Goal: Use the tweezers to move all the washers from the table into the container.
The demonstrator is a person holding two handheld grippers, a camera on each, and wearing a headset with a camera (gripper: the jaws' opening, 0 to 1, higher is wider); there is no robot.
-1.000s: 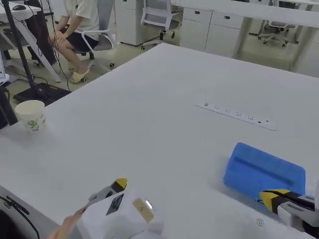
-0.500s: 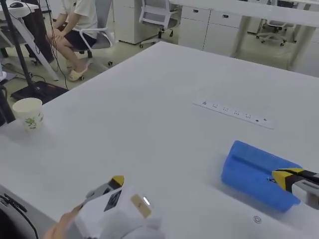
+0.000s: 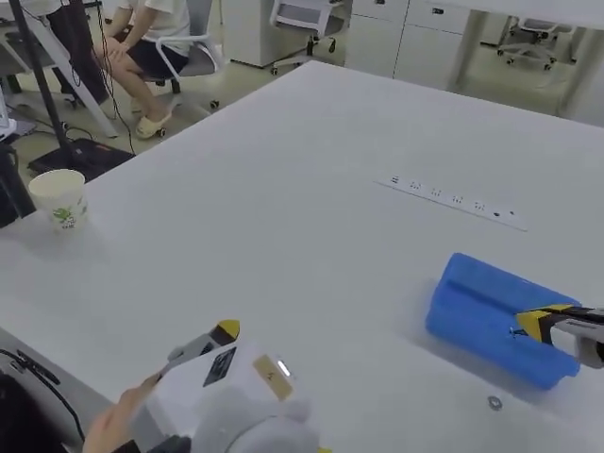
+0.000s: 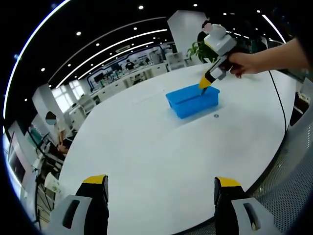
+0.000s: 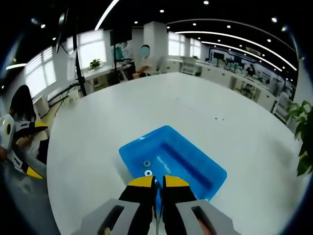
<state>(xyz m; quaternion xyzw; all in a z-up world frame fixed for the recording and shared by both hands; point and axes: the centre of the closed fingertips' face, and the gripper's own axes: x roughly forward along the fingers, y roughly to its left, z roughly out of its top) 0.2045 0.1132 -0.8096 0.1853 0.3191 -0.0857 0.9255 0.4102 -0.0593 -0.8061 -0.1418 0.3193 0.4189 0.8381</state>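
My right gripper (image 5: 156, 183) is shut on the tweezers (image 5: 156, 197), whose thin tips point down into the blue container (image 5: 195, 169). One washer (image 5: 146, 163) lies on the container floor. A second washer (image 5: 148, 173) sits right at the tweezer tips; I cannot tell whether it is held. In the head view the right gripper (image 3: 538, 321) hovers over the near right part of the container (image 3: 481, 302). One washer (image 3: 494, 403) lies on the table in front of it. My left gripper (image 4: 161, 183) stands open, with nothing in it, far to the left (image 3: 269, 389).
A paper cup (image 3: 58, 206) stands near the table's left edge. A white power strip (image 3: 453, 201) lies flat beyond the container. A person sits on an office chair (image 3: 189, 57) past the far left corner. Wide bare tabletop (image 3: 283, 226) lies between the grippers.
My right gripper has moved from the container's near side to above its inside. The left gripper has hardly moved. The head camera has shifted a little.
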